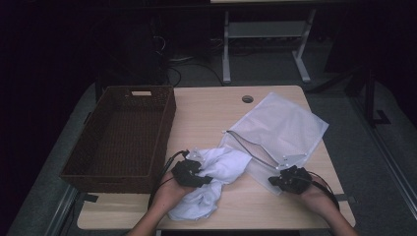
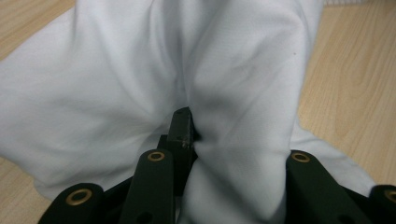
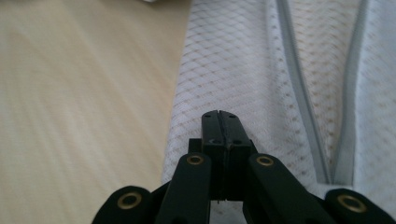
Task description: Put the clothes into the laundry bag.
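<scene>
A crumpled white cloth (image 1: 219,169) lies at the table's front middle. My left gripper (image 1: 200,169) is shut on it: in the left gripper view the cloth (image 2: 116,84) bunches around one black finger (image 2: 181,127) and covers the other. A white mesh bag (image 1: 280,125) with an open zipper lies flat to the right, its mouth toward the cloth. My right gripper (image 1: 276,180) is at the bag's near corner. In the right gripper view its jaws (image 3: 218,123) are pressed together above the mesh (image 3: 233,60), with nothing visible between them.
A dark wicker basket (image 1: 164,132) stands along the left side of the wooden table (image 1: 206,113). A round cable hole (image 1: 247,99) sits near the far edge. Beyond the table are desk legs and cables on the floor.
</scene>
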